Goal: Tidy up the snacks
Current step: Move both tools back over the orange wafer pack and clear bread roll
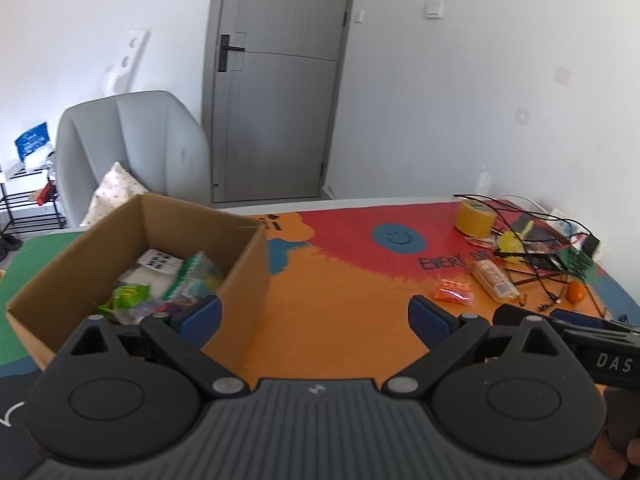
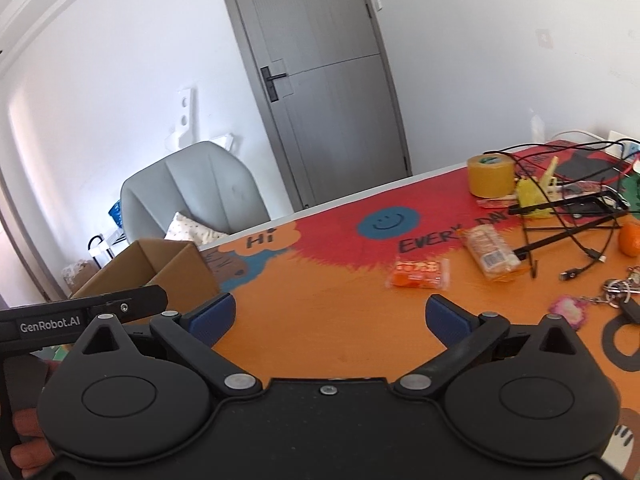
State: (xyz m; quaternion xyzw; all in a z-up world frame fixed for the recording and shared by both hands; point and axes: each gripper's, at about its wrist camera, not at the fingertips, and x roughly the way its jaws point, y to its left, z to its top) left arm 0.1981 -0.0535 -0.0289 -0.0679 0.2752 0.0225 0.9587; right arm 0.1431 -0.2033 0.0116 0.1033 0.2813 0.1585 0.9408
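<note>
Hovering both tools spread wide, empty | right tool (image 2: 330, 314) | orange packet (image 2: 418, 274) ahead | risk: slippery wrapper skids from my pinch

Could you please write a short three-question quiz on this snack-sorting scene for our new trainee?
1. True or false: the left gripper is holding a snack.
2. Which lies nearer the cardboard box? A) the orange packet B) the long cracker pack C) the tape roll
3. Fill in: the snacks already sorted lie inside the ____.

Key
1. False: both it and the right gripper are open and empty above the table.
2. A: the orange packet.
3. Box, which holds several packets.
</note>
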